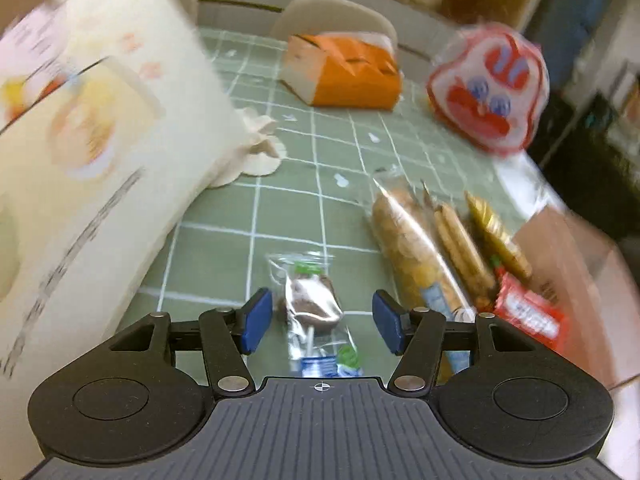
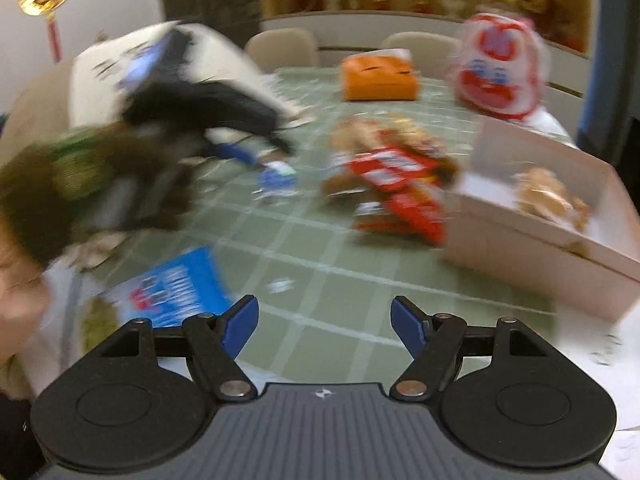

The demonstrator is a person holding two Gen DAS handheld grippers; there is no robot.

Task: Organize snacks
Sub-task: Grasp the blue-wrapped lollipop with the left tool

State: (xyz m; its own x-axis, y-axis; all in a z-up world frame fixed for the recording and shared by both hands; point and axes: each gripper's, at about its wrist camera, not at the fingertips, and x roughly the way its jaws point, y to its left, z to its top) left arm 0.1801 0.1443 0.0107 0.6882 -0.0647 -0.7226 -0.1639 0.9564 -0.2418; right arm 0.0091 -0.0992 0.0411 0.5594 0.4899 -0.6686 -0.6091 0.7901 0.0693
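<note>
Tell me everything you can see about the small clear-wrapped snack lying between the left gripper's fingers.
The clear-wrapped snack is a small crinkly transparent packet holding a dark brown piece, with green print near its top and blue and green print at its near end. It lies flat on the green checked tablecloth, between the open left gripper, whose pads do not press it.

One orange tissue pack [image 1: 344, 74], one red-and-white bag [image 1: 488, 92] and one large cream bag [image 1: 100, 128] sit on the table. One open box [image 2: 532, 216] holds one snack packet [image 2: 548, 196]. Two chairs [image 2: 282, 50] stand behind; the piled snacks are too blurred to count.
</note>
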